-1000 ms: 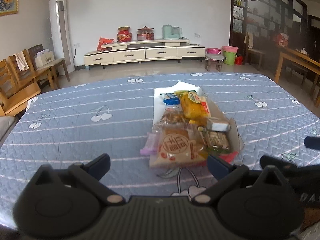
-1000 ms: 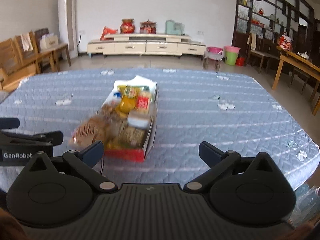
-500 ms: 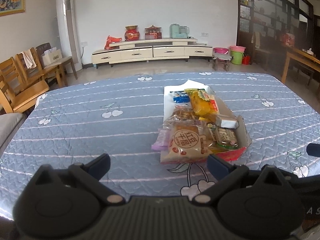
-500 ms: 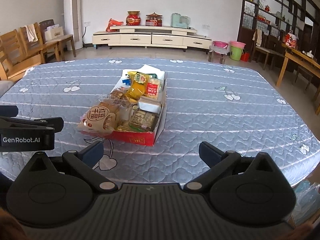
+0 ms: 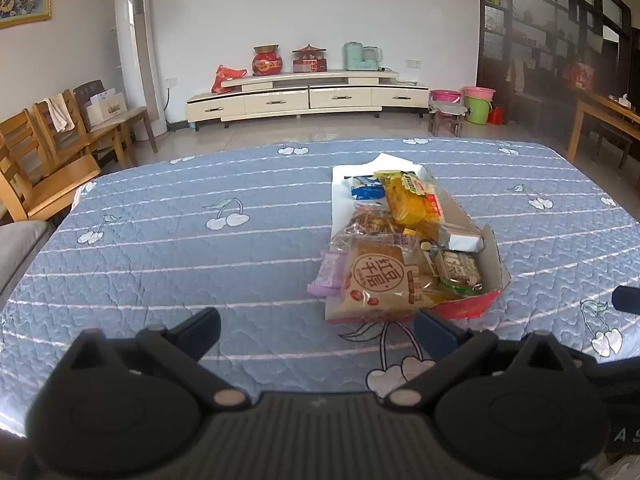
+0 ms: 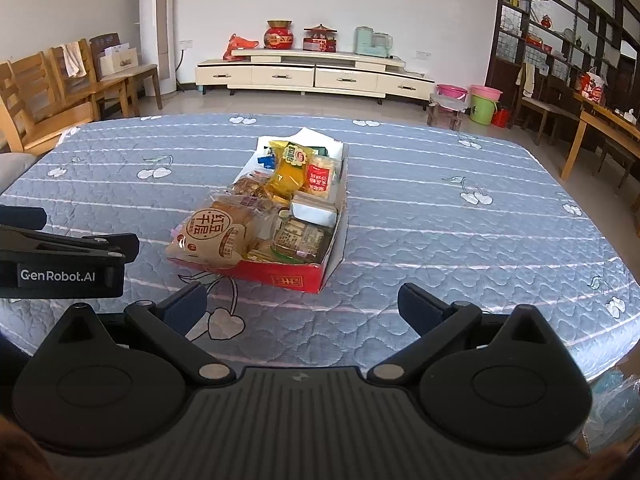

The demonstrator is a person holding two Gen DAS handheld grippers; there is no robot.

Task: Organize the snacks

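A: Left gripper (image 5: 316,330), right gripper (image 6: 303,306): jaws spread wide, nothing held, kept short of the load for approach.
B: Ahead of both jaws, snacks (image 6: 256,216) are piled in red box (image 6: 296,276); big packet (image 5: 380,280) overhangs, likely overfilled.

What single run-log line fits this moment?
left tongs: open, empty | right tongs: open, empty | snack box: full, on quilted table, untouched

Quilted cloth table cover (image 5: 168,248), glossy snack wrappers (image 5: 380,276)
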